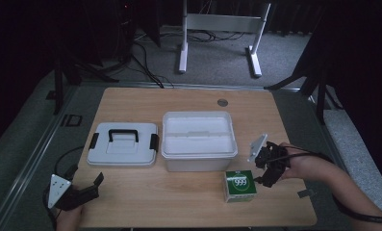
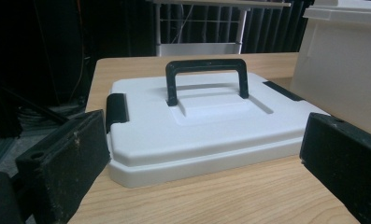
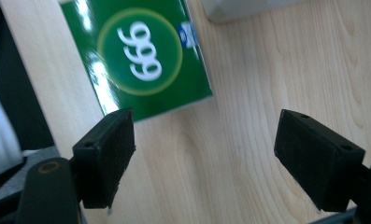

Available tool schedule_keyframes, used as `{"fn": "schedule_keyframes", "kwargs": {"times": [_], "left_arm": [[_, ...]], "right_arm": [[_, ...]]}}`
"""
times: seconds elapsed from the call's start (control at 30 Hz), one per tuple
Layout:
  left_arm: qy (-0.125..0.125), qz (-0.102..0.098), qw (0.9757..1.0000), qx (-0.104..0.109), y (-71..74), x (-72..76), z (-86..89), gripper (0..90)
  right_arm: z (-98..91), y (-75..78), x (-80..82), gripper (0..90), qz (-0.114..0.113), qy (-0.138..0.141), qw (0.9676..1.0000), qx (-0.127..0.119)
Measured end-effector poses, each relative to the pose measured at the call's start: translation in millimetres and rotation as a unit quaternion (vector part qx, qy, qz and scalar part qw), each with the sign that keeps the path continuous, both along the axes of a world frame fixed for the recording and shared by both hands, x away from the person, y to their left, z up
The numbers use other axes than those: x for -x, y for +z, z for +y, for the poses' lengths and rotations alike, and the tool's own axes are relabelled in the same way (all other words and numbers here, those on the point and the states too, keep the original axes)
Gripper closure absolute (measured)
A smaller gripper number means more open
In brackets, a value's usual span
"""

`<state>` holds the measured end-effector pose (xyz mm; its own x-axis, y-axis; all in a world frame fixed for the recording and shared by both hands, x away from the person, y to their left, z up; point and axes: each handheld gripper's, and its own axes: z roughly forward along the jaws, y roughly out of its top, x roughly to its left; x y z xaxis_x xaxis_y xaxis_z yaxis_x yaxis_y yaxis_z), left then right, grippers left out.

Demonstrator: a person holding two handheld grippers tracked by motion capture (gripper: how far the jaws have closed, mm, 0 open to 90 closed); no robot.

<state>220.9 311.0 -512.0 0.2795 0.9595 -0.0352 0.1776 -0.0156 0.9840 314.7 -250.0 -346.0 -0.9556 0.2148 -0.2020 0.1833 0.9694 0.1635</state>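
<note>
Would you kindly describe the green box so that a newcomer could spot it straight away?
Start at the open white bin in the middle of the wooden table. Just in front of its right corner stands the small box. It is the one green thing, with white 999 in a ring.

Lid (image 1: 123, 144): you see it flat, left of the tub.
Tub (image 1: 199, 140): open, mid-tabletop (image 1: 145, 202).
Frame (image 1: 220, 36): white, beyond.

Wooden table (image 1: 131, 202) — white lid (image 1: 123, 144), open white bin (image 1: 198, 142), green box (image 1: 240, 186).
</note>
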Motion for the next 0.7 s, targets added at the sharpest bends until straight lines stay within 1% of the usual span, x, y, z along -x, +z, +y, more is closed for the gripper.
{"fn": "schedule_keyframes", "kwargs": {"times": [0.03,0.07,0.1,0.13,0.17,0.2,0.27,0.3,0.37,0.47,0.5,0.53,0.57,0.6,0.63,0.7], "left_arm": [[0.0,0.0,1.0,0.0,0.0,0.0,0.1,1.3],[0.0,0.0,1.0,-0.001,0.0,0.1,0.6,1.3],[0.0,0.0,1.0,-0.001,0.0,0.1,0.6,1.3],[0.0,-0.001,1.0,-0.001,0.0,0.2,0.5,1.3],[0.0,-0.001,1.0,-0.001,0.0,0.2,0.5,1.3],[0.001,0.0,1.0,0.0,0.0,0.1,0.6,1.3],[0.0,-0.001,1.0,0.0,-0.1,0.3,0.7,1.3],[0.0,-0.001,1.0,0.0,0.0,0.3,1.0,1.3],[0.0,-0.001,1.0,0.001,-0.1,0.3,1.0,1.3],[0.0,-0.001,1.0,0.002,-0.1,0.3,1.1,1.3],[-0.001,-0.001,1.0,0.002,-0.1,0.3,1.1,1.3],[0.0,-0.001,1.0,0.002,-0.1,0.3,1.1,1.3],[0.0,-0.001,1.0,0.002,-0.1,0.3,1.1,1.3],[0.0,-0.001,1.0,0.003,-0.1,0.2,1.0,1.3],[0.0,-0.001,1.0,0.003,-0.1,0.2,1.0,1.3],[0.0,-0.002,1.0,0.003,-0.1,0.2,0.8,1.3]], "right_arm": [[0.0,0.0,0.0,19.9,0.0,0.0,1.0,0.0],[4.3,4.0,-2.0,19.9,-0.001,0.004,1.0,-0.003],[4.3,4.0,-2.0,19.9,-0.001,0.004,1.0,-0.003],[9.3,8.2,-5.2,19.8,-0.001,0.01,0.9999,-0.003],[9.3,8.2,-5.2,19.8,-0.001,0.01,0.9999,-0.003],[14.5,13.4,-9.2,19.9,-0.005,0.013,0.9999,-0.003],[18.3,17.8,-12.1,19.9,-0.014,0.017,0.9998,-0.002],[20.1,20.3,-13.8,19.9,-0.009,0.019,0.9998,-0.007],[24.2,25.7,-16.5,19.9,-0.016,0.021,0.9996,-0.013],[28.6,28.9,-18.9,19.9,-0.019,0.024,0.9994,-0.015],[33.4,31.0,-21.1,19.9,-0.016,0.029,0.9994,-0.014],[36.0,31.9,-22.3,19.9,-0.019,0.033,0.9992,-0.014],[36.0,31.9,-22.3,19.9,-0.019,0.033,0.9992,-0.014],[41.2,33.9,-24.6,20.0,-0.019,0.037,0.9991,-0.009],[41.2,33.9,-24.6,20.0,-0.019,0.037,0.9991,-0.009],[48.1,37.0,-29.7,20.0,-0.021,0.039,0.999,-0.01]]}}
